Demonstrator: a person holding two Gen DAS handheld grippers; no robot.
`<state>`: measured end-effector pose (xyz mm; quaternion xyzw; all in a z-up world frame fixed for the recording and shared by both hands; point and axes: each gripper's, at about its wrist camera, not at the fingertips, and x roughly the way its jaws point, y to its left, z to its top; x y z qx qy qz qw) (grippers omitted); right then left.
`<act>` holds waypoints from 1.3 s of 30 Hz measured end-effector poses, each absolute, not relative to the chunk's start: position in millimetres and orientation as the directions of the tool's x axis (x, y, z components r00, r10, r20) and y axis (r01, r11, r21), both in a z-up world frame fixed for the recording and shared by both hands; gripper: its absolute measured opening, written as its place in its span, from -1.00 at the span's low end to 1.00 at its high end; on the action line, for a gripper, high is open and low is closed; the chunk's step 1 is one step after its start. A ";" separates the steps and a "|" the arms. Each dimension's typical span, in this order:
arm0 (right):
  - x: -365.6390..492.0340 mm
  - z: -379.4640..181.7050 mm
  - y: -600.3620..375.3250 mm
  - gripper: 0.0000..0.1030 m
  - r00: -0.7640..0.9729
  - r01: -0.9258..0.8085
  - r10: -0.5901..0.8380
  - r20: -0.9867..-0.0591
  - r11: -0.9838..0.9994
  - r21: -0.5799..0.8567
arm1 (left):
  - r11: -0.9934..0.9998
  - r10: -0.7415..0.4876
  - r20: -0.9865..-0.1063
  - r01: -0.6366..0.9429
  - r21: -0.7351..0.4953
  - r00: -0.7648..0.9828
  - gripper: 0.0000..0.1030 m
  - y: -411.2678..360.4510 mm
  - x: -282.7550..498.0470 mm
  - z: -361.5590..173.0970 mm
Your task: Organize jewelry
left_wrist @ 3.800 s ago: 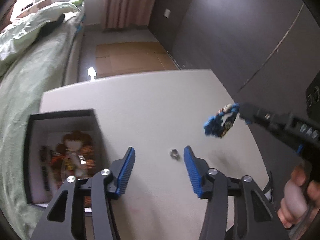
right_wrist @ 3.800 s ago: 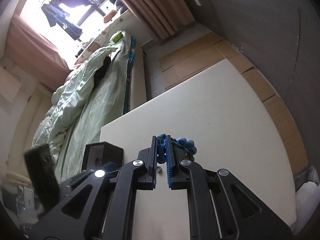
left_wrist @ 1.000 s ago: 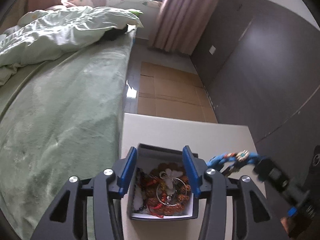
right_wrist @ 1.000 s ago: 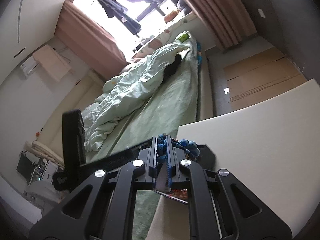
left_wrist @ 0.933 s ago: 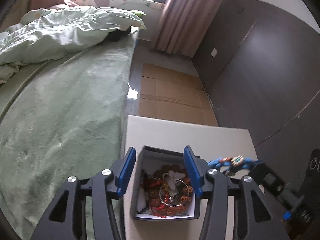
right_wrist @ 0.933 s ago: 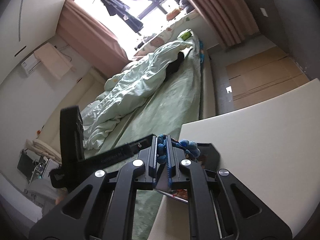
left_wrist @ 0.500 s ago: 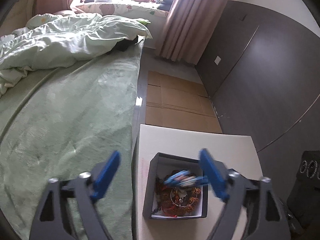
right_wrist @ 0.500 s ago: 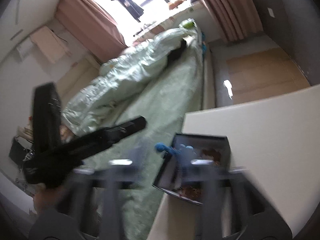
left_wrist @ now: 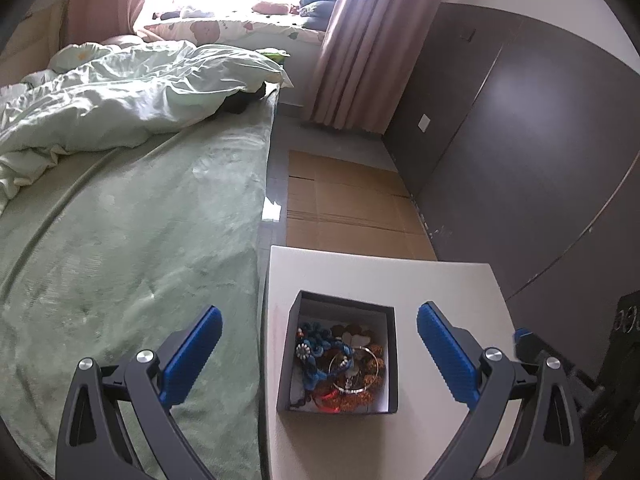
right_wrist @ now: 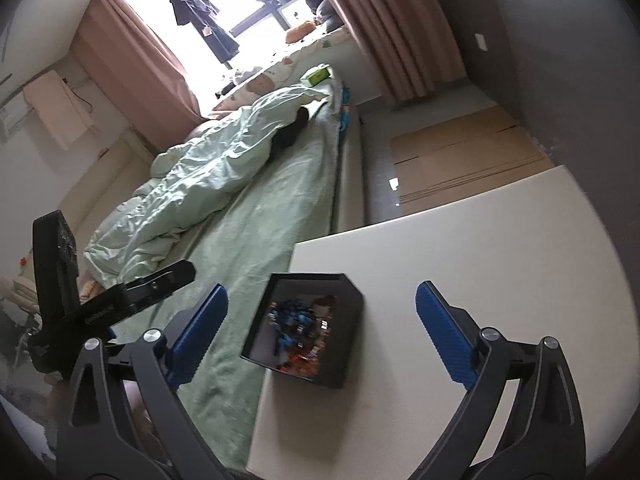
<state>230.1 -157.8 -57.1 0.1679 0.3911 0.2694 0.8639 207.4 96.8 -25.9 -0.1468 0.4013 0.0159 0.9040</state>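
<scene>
Beside a green-covered bed (left_wrist: 132, 240), the white table (left_wrist: 380, 276) carried an open black box (left_wrist: 390, 360) at lower centre of frame; a blue beaded bracelet (left_wrist: 316, 350) lay inside among other jewelry. Left gripper (left_wrist: 318, 348) and right gripper (right_wrist: 322, 320) both stood wide apart, holding nothing

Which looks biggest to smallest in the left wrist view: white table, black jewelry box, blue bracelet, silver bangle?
1. white table
2. black jewelry box
3. blue bracelet and silver bangle: look similar; the bracelet is bunched among other pieces, so no firm ranking.
</scene>
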 end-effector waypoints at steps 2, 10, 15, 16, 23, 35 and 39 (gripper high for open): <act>227.0 -53.9 -163.4 0.88 0.555 -0.331 0.582 -0.594 0.810 0.484 | 0.962 -0.081 -0.729 -0.139 -0.236 0.679 0.84 91.6 202.9 -23.7; 205.6 -36.9 -183.1 0.90 0.567 -0.328 0.536 -0.625 0.843 0.426 | 0.983 -0.050 -0.707 -0.090 -0.159 0.706 0.84 59.6 178.3 -5.0; 194.3 -28.9 -190.0 0.90 0.566 -0.339 0.533 -0.629 0.846 0.411 | 0.986 -0.047 -0.687 -0.077 -0.149 0.726 0.84 49.2 162.8 11.1; 190.0 -26.9 -193.1 0.90 0.569 -0.344 0.531 -0.628 0.847 0.405 | 0.985 -0.050 -0.683 -0.076 -0.153 0.729 0.84 47.7 160.5 14.0; 162.6 -16.1 -218.1 0.90 0.607 -0.338 0.507 -0.612 0.862 0.379 | 0.983 -0.046 -0.677 -0.088 -0.162 0.735 0.84 38.2 130.2 15.6; 114.8 -22.7 -241.1 0.90 0.631 -0.330 0.469 -0.619 0.883 0.333 | 0.993 -0.034 -0.668 -0.048 -0.104 0.743 0.84 22.5 92.2 -8.1; 109.8 -23.1 -238.1 0.90 0.628 -0.347 0.481 -0.612 0.877 0.332 | 0.995 -0.039 -0.657 -0.030 -0.094 0.753 0.84 19.9 82.8 -11.4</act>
